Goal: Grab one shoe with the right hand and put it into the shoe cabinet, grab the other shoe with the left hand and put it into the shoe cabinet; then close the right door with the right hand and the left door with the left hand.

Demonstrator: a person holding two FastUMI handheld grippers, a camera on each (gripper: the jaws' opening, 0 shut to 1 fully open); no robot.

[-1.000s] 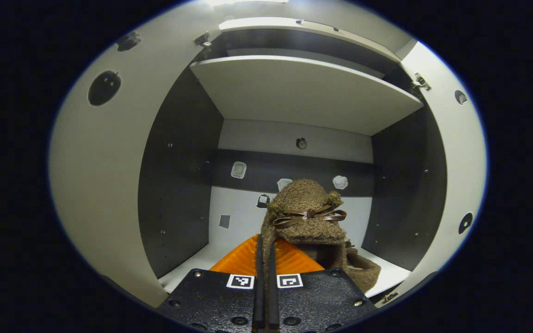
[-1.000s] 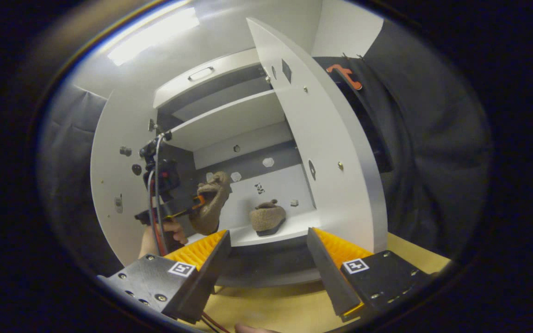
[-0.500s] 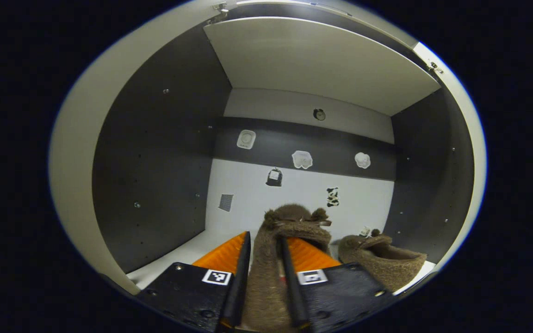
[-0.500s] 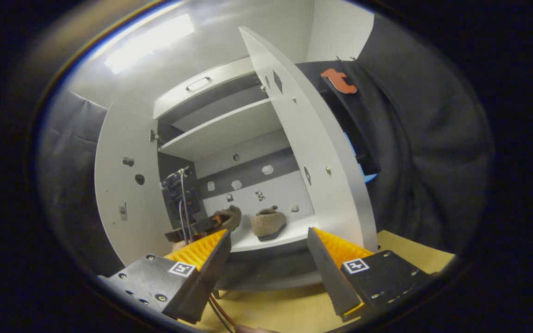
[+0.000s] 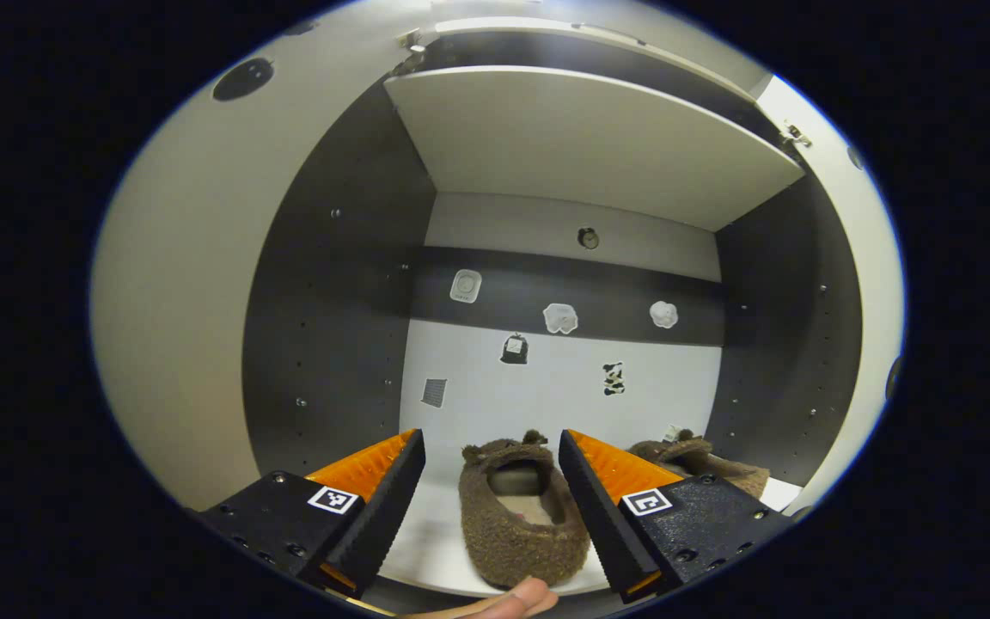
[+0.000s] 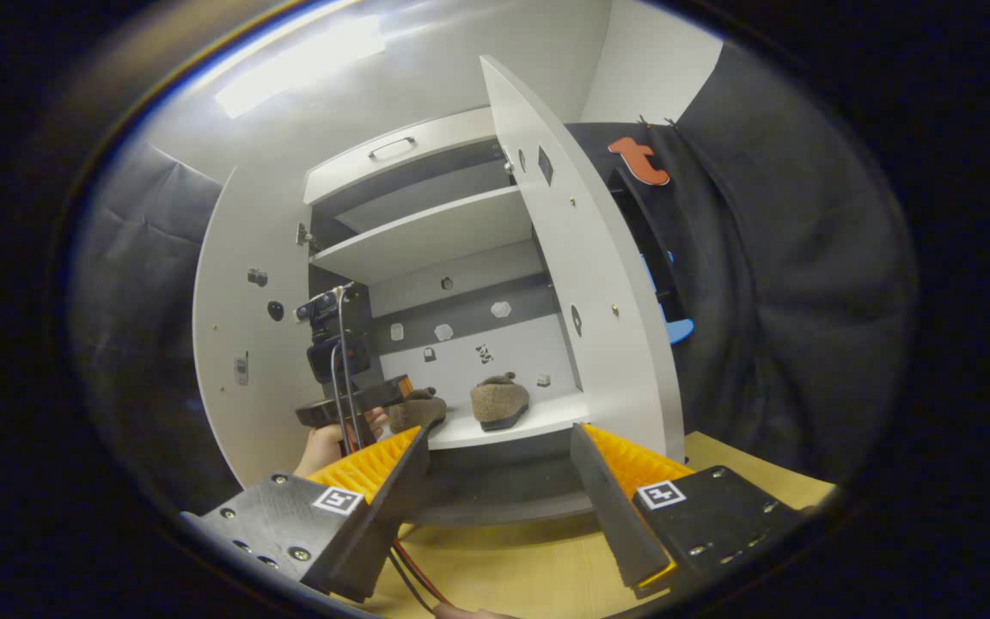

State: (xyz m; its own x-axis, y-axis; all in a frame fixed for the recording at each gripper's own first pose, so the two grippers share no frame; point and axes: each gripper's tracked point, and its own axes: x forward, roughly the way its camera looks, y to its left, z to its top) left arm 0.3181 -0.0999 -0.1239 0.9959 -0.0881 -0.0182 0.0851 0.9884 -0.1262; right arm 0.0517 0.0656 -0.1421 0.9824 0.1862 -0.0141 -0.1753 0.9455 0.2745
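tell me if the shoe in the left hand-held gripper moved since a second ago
Yes. The shoe went down from mid-air, level with the back-wall stickers, onto the cabinet floor; the left hand-held gripper has opened around it.

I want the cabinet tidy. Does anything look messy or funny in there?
Nothing stands out. Both fuzzy brown shoes, one and the other, sit flat side by side on the bottom shelf. Only the two cabinet doors are open.

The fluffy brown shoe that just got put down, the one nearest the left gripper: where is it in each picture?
Left gripper view: the shoe sits bottom centre, between the open left gripper fingers, on the cabinet floor.
Right gripper view: the same shoe lies left of centre, beside the other shoe.
Shared landmark: the white shelf above both shoes.
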